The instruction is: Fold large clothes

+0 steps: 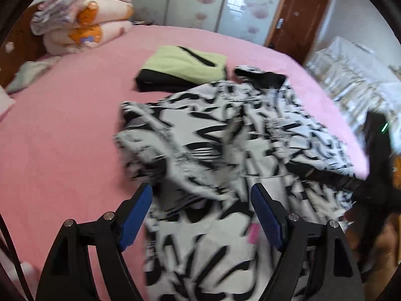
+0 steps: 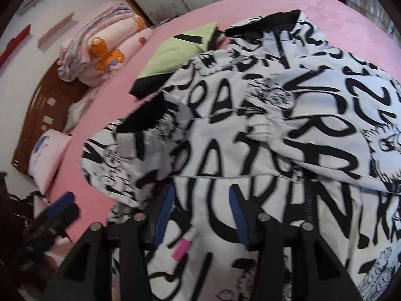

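Left gripper (image 1: pixel 201 200) hangs jaws wide and empty above the black-and-white printed jacket (image 1: pixel 225 150) spread on the pink bed (image 1: pixel 62 138), a folded green-and-black garment (image 1: pixel 183 67) lying beyond it, while the right gripper (image 2: pixel 201 200), jaws parted and gripping nothing, hovers over the same jacket.

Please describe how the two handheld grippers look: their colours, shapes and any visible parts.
Both look alike. The left gripper and the right gripper each have two black angular fingers with triangular cut-outs, round silver pivot pins and ribbed blue pads. A small green light glows on the right gripper's black body.
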`<control>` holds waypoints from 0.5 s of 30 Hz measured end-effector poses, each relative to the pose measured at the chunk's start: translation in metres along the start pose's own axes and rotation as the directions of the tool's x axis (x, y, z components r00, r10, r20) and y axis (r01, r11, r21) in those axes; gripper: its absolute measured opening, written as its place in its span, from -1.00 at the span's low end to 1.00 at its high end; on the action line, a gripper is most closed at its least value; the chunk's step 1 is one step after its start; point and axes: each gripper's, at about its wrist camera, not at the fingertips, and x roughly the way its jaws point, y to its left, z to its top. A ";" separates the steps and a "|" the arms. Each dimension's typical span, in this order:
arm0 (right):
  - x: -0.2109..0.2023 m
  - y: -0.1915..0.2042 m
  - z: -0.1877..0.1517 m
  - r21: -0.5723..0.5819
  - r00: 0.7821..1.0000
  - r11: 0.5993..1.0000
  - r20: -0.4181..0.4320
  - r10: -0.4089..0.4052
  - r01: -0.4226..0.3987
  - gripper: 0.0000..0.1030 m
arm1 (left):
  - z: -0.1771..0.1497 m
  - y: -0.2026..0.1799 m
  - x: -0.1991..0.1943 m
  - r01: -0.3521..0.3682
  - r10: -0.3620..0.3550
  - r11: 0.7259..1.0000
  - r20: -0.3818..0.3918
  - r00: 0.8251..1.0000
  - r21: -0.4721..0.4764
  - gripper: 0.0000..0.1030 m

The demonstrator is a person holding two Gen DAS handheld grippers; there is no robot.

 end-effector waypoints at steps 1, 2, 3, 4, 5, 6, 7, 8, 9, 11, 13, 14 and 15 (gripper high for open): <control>0.002 0.006 0.005 -0.001 1.000 1.000 -0.002 0.012 -0.012 0.11 | -0.002 0.005 0.003 -0.020 0.020 1.000 -0.007 1.000 -0.005 0.54; 0.004 0.011 0.010 -0.002 1.000 1.000 -0.005 0.027 -0.027 0.13 | -0.005 0.010 0.007 -0.041 0.040 0.999 -0.019 0.999 -0.014 0.54; 0.007 0.018 0.017 -0.003 0.999 0.999 -0.013 0.044 -0.044 0.14 | -0.007 0.017 0.011 -0.059 0.058 0.998 -0.035 0.998 -0.034 0.54; 0.010 0.024 0.022 -0.005 0.998 0.998 -0.021 0.057 -0.057 0.15 | -0.010 0.023 0.016 -0.070 0.068 0.996 -0.046 0.997 -0.053 0.54; 0.014 0.029 0.026 -0.010 0.998 0.998 -0.030 0.063 -0.064 0.19 | -0.012 0.029 0.021 -0.083 0.079 0.994 -0.058 0.995 -0.075 0.54; 0.018 0.037 0.030 -0.019 0.997 0.998 -0.038 0.065 -0.065 0.20 | -0.015 0.037 0.026 -0.097 0.090 0.990 -0.075 0.993 -0.102 0.54; 0.023 0.044 0.034 -0.032 0.997 0.997 -0.049 0.062 -0.064 0.20 | -0.017 0.042 0.030 -0.104 0.094 0.987 -0.086 0.992 -0.119 0.54; 0.029 0.051 0.037 -0.044 0.996 0.997 -0.063 0.059 -0.062 0.20 | -0.019 0.047 0.034 -0.109 0.096 0.985 -0.097 0.991 -0.137 0.54; 0.036 0.057 0.041 -0.051 0.995 0.997 -0.081 0.059 -0.064 0.20 | -0.022 0.053 0.038 -0.111 0.095 0.982 -0.109 0.989 -0.155 0.54; 0.049 0.063 0.048 -0.041 0.991 0.997 -0.122 0.062 -0.067 0.20 | -0.025 0.060 0.044 -0.112 0.091 0.978 -0.126 0.988 -0.174 0.54; 0.061 0.066 0.055 -0.021 0.986 0.998 -0.157 0.056 -0.060 0.20 | -0.027 0.065 0.049 -0.113 0.089 0.977 -0.136 0.987 -0.182 0.54; 0.069 0.065 0.060 -0.007 0.982 0.999 -0.183 0.049 -0.051 0.20 | -0.028 0.067 0.050 -0.114 0.090 0.976 -0.136 0.987 -0.184 0.54; 0.076 0.064 0.064 0.007 0.978 0.999 -0.204 0.040 -0.040 0.20 | -0.028 0.068 0.051 -0.113 0.089 0.976 -0.134 0.987 -0.185 0.54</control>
